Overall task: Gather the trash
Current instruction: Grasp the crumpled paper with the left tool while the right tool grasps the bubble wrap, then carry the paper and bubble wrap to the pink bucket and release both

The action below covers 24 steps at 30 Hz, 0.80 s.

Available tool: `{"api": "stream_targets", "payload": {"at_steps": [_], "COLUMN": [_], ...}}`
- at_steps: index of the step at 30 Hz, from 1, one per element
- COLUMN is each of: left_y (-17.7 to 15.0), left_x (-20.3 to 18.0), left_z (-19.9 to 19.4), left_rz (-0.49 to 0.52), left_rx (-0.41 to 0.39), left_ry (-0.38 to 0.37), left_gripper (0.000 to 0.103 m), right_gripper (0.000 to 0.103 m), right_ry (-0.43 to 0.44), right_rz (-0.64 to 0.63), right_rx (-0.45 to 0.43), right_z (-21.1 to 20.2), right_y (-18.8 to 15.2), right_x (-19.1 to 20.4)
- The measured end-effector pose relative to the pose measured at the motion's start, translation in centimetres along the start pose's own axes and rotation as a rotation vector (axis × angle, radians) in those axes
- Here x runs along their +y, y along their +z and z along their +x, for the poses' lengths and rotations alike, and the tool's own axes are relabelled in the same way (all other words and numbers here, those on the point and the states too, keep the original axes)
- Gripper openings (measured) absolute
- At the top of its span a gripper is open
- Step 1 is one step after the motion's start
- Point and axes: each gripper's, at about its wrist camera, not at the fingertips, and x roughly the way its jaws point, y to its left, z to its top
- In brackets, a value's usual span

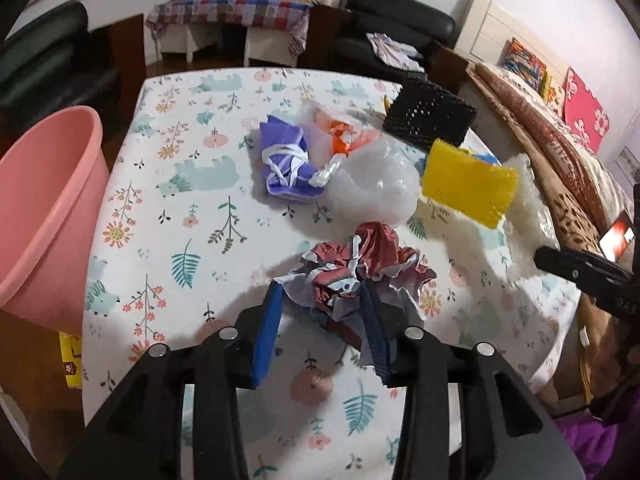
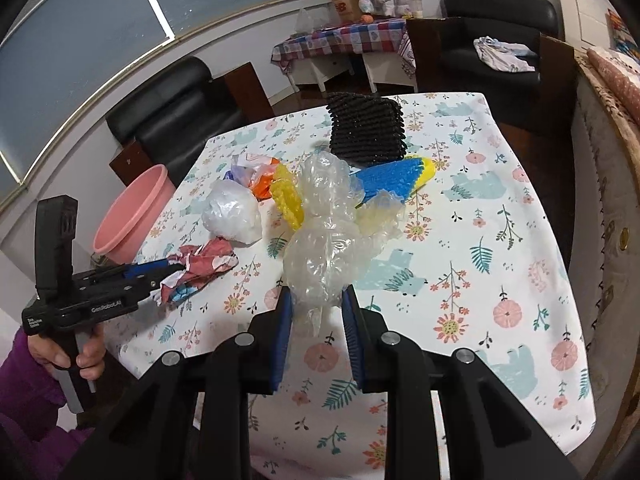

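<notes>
— Our floral tablecloth (image 2: 500,248) carries a black basket (image 2: 366,130) upper centre, pink bin (image 2: 134,216) at left.

— Our right gripper (image 2: 316,316) clamps bubble wrap (image 2: 328,248); our left gripper (image 1: 320,312) straddles red crumpled paper (image 1: 360,268), unclenched.

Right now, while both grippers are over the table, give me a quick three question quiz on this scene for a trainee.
1. True or false: the right gripper grips the bubble wrap.
2. The tub is: A blue, B pink, C green?
3. What sits inside the left gripper?
Key: 1 true; 2 B; 3 crumpled red paper.
</notes>
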Motion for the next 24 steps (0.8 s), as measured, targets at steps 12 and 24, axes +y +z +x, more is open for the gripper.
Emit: {"api": "stream_targets", "payload": {"at_steps": [12,24], "left_y": [-0.3,-0.8], "left_x": [-1.4,-0.8], "left_z": [-3.3,-8.9], "left_rz": [-0.042,-0.066], "left_rx": [-0.124,-0.282], "left_ry": [0.059,0.068], "left_gripper": [0.013,0.013], "right_gripper": [0.024,0.025], "right_ry": [0.106,0.096], "right_rz": [0.021,-0.102], "right_rx": [-0.061,-0.163], "right_z": [-3.2,-6.3], "right_y": [-0.8,0.5], "right_x": [0.1,5.0]}}
